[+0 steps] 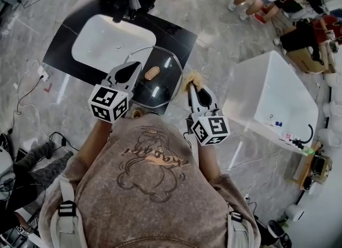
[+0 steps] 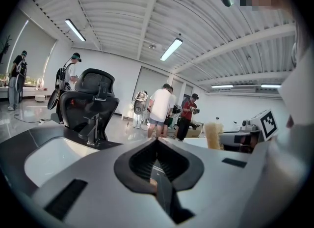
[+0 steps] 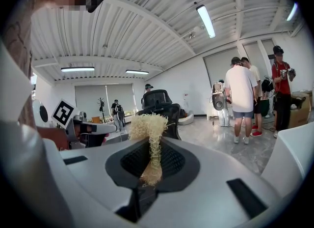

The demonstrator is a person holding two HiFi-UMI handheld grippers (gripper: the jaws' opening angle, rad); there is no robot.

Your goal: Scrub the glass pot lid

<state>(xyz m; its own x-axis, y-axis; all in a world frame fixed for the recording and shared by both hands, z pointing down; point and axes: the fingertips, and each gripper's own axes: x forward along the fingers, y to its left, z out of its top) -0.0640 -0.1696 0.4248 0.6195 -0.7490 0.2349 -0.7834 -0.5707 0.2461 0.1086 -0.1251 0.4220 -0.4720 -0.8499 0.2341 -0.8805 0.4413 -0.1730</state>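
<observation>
Spotter: Lid first. The glass pot lid (image 1: 160, 89) is over the near right part of the black counter (image 1: 64, 54). Its brown knob (image 1: 152, 72) faces up, and its near rim looks to reach past the counter's front edge.

Recorder: Resting or lifted?

Spotter: Can't tell from above. The left gripper (image 1: 130, 70) is at the lid's left rim, jaws pressed together. Its own view shows a thin dark edge running between them, which I read as the rim, pinched.

Recorder: Right side?

Spotter: The right gripper (image 1: 195, 89) has its jaws clamped on a pale, straw-like scrubber (image 1: 191, 80), tuft sticking out past the tips. The tuft sits just beside the lid's right rim. Whether it touches the glass can't be made out.

Recorder: So which way to the work?

Spotter: The glass lies to the left of the scrubber and slightly away from the person. The lid is round, so it has no long axis to line up with. Only the knob is oblong, lying roughly crosswise. The right hand is the free one and nearest the bare glass, so my guess is a short inward sweep across the top, skirting the knob.

Recorder: Room around it?

Spotter: The white sink (image 1: 107, 41) is on the far left, just beyond the left gripper. On the right it's open floor, with a white box (image 1: 267, 92) well apart. The counter's front edge is the limit to mind, since the lid has little support past it.
</observation>
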